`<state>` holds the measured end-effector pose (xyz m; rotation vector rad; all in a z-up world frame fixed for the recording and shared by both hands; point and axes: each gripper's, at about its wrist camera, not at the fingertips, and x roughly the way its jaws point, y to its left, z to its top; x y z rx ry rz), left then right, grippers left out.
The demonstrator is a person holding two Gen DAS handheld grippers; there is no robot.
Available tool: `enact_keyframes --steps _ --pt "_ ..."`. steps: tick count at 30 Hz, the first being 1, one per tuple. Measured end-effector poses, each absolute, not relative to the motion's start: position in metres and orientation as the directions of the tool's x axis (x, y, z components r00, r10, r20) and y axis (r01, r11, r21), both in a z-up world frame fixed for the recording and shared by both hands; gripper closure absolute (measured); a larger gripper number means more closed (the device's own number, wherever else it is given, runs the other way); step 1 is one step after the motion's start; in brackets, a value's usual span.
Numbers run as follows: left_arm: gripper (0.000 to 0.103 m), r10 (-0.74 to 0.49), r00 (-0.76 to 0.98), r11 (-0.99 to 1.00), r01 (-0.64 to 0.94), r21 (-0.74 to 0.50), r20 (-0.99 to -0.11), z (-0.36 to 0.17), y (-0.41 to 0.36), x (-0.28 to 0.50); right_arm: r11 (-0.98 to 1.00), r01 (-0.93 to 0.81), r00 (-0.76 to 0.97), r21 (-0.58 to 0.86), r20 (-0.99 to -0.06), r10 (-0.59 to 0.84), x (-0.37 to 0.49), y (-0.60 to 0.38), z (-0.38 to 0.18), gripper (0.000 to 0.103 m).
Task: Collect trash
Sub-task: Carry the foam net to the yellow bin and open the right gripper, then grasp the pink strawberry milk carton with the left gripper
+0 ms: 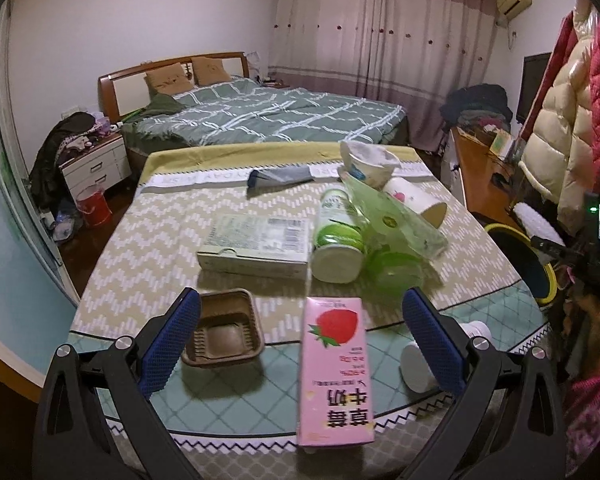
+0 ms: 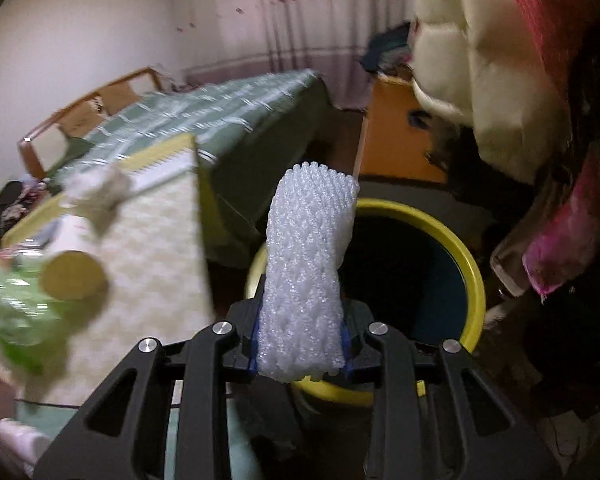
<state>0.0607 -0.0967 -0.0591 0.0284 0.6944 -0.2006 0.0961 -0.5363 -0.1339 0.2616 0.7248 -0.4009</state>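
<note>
Bedroom clutter surrounds you: a bed [image 1: 268,116] behind, coats at the right, and a cloth-covered desk [image 1: 148,248] strewn with trash. Your right claw [image 2: 300,344] pinches a white foam net sleeve [image 2: 308,272] near its lower end, with the yellow-rimmed bin [image 2: 472,280] right behind and below it. The sleeve stands up from the jaws, long axis running away from you and leaning a little over the bin mouth. It looks very light, soft and springy, so it should crush easily and may cling to the pads on release; a hold across its narrow width suits it.

Your left claw [image 1: 300,320] hangs wide open and empty over the near desk edge. A pink strawberry milk carton [image 1: 334,368] lies flat between its fingers, untouched, long axis pointing away from you. It is probably light and dents easily; take it across its narrow sides.
</note>
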Motion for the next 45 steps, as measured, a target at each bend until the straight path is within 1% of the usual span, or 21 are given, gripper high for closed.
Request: enact_keyframes --steps 6,8,9,10,12,13,20,25,29,30,32,34,36,38,39,41,45 --pt "0.004 -0.188 0.723 0.975 0.22 -0.036 -0.665 -0.069 -0.108 0.062 0.866 0.498 0.608 0.046 -0.731 -0.311 0.108 -0.559 -0.171 0.073" --pt "0.004 -0.191 0.715 0.973 0.227 -0.035 -0.673 -0.072 -0.112 0.062 0.86 0.509 0.594 0.036 -0.737 -0.321 0.112 -0.565 -0.177 0.07" --pt "0.004 -0.194 0.71 0.972 0.23 -0.037 -0.677 -0.073 -0.113 0.062 0.856 0.517 0.587 0.034 -0.741 -0.325 0.114 -0.568 -0.18 0.066" --pt "0.004 -0.195 0.709 0.972 0.232 -0.037 -0.678 -0.074 -0.115 0.062 0.852 0.523 0.587 0.039 -0.74 -0.327 0.113 -0.569 -0.18 0.059" --pt "0.004 -0.196 0.704 0.971 0.235 -0.036 -0.683 -0.076 -0.116 0.063 0.845 0.532 0.592 0.046 -0.734 -0.333 0.111 -0.568 -0.179 0.05" --pt "0.004 -0.196 0.701 0.971 0.235 -0.036 -0.685 -0.078 -0.116 0.063 0.841 0.539 0.6 0.052 -0.724 -0.34 0.108 -0.567 -0.176 0.048" --pt "0.004 -0.211 0.675 0.966 0.254 -0.046 -0.707 -0.088 -0.119 0.065 0.842 0.531 0.646 0.098 -0.689 -0.327 0.092 -0.546 -0.157 0.046" --pt "0.005 -0.213 0.653 0.961 0.273 -0.036 -0.727 -0.099 -0.12 0.063 0.847 0.531 0.643 0.03 -0.665 -0.38 0.089 -0.529 -0.15 0.044" --pt "0.012 -0.212 0.625 0.96 0.275 -0.042 -0.751 -0.111 -0.117 0.061 0.845 0.535 0.643 0.017 -0.657 -0.394 0.083 -0.524 -0.146 0.043" --pt "0.013 -0.208 0.62 0.961 0.273 -0.04 -0.757 -0.114 -0.116 0.061 0.844 0.535 0.643 0.013 -0.654 -0.398 0.081 -0.523 -0.146 0.042" --pt "0.021 -0.203 0.609 0.962 0.269 -0.04 -0.767 -0.12 -0.116 0.063 0.844 0.535 0.646 0.019 -0.653 -0.395 0.08 -0.525 -0.146 0.041" --pt "0.023 -0.206 0.597 0.962 0.269 -0.048 -0.775 -0.123 -0.116 0.065 0.843 0.537 0.649 0.027 -0.651 -0.393 0.08 -0.528 -0.146 0.041" --pt "0.027 -0.201 0.593 0.961 0.273 -0.04 -0.78 -0.128 -0.117 0.066 0.844 0.536 0.65 0.029 -0.652 -0.391 0.08 -0.528 -0.146 0.041" --pt "0.037 -0.2 0.582 0.959 0.281 -0.036 -0.788 -0.132 -0.12 0.067 0.843 0.537 0.65 0.029 -0.651 -0.392 0.08 -0.528 -0.146 0.041" --pt "0.039 -0.201 0.576 0.958 0.283 -0.038 -0.792 -0.134 -0.12 0.068 0.844 0.536 0.651 0.029 -0.65 -0.391 0.08 -0.528 -0.146 0.041" --pt "0.051 -0.206 0.562 0.957 0.286 -0.046 -0.801 -0.139 -0.12 0.071 0.844 0.536 0.651 0.029 -0.651 -0.391 0.08 -0.528 -0.147 0.041" --pt "0.053 -0.219 0.575 0.952 0.302 -0.044 -0.788 -0.133 -0.12 0.069 0.843 0.537 0.652 0.032 -0.65 -0.39 0.08 -0.528 -0.147 0.041"
